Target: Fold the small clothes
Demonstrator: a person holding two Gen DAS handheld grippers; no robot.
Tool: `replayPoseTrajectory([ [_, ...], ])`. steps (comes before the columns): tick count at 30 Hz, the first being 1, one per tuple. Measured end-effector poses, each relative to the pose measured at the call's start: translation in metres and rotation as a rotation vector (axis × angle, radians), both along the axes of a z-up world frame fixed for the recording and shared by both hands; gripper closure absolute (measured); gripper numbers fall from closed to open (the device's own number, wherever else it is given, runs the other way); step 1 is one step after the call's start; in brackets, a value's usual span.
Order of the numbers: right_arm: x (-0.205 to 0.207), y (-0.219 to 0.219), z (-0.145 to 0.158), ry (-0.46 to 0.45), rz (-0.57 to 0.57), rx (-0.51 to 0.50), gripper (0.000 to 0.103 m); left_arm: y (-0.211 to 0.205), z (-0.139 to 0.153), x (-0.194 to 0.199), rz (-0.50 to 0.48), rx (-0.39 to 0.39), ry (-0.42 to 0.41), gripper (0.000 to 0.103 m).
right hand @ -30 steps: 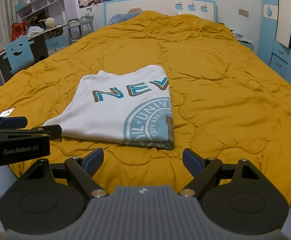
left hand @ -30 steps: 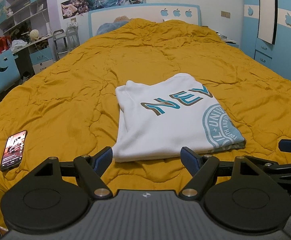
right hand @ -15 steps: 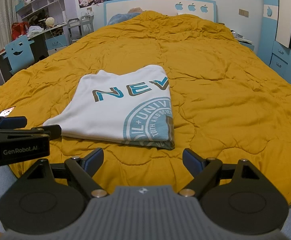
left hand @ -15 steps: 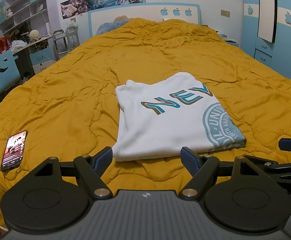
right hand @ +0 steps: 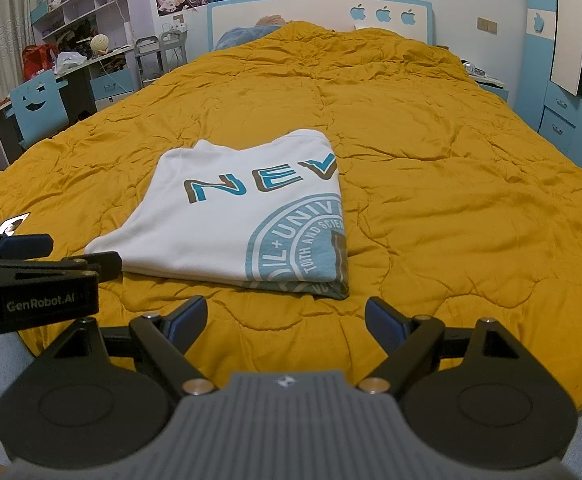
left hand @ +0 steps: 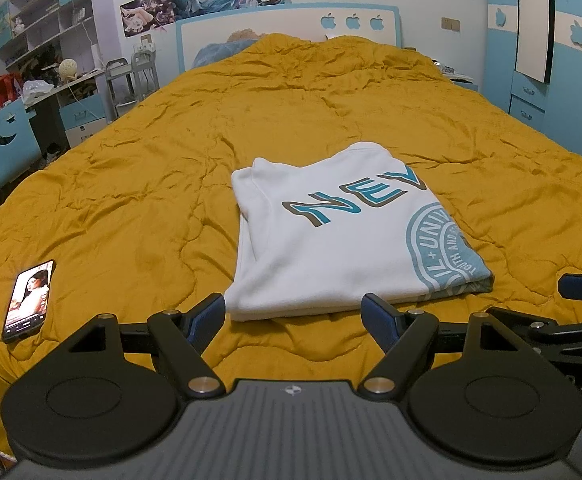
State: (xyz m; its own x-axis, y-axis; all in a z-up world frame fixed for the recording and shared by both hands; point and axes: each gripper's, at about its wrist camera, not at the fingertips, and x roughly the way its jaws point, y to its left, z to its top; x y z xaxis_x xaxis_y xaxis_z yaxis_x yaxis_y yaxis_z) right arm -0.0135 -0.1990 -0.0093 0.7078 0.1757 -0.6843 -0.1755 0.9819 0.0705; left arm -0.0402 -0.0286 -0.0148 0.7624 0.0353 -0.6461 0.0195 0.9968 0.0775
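Nearest, the left gripper [left hand: 293, 316] and right gripper [right hand: 286, 320] both stand with jaws wide and nothing between them, over the mustard quilt [left hand: 131, 200]. Just beyond their tips lies the folded white T-shirt [left hand: 331, 248], flat on the quilt, untouched. Left of the T-shirt, the left view shows a whole smartphone [left hand: 29, 301]; the right view catches only its corner.
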Motion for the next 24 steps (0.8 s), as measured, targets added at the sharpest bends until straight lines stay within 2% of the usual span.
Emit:
replayPoseTrajectory([
  [24, -0.0005, 0.0008, -0.0001, -0.005, 0.000, -0.003, 0.021, 0.0013, 0.0001, -0.0005, -0.001, 0.004, 0.000, 0.012],
])
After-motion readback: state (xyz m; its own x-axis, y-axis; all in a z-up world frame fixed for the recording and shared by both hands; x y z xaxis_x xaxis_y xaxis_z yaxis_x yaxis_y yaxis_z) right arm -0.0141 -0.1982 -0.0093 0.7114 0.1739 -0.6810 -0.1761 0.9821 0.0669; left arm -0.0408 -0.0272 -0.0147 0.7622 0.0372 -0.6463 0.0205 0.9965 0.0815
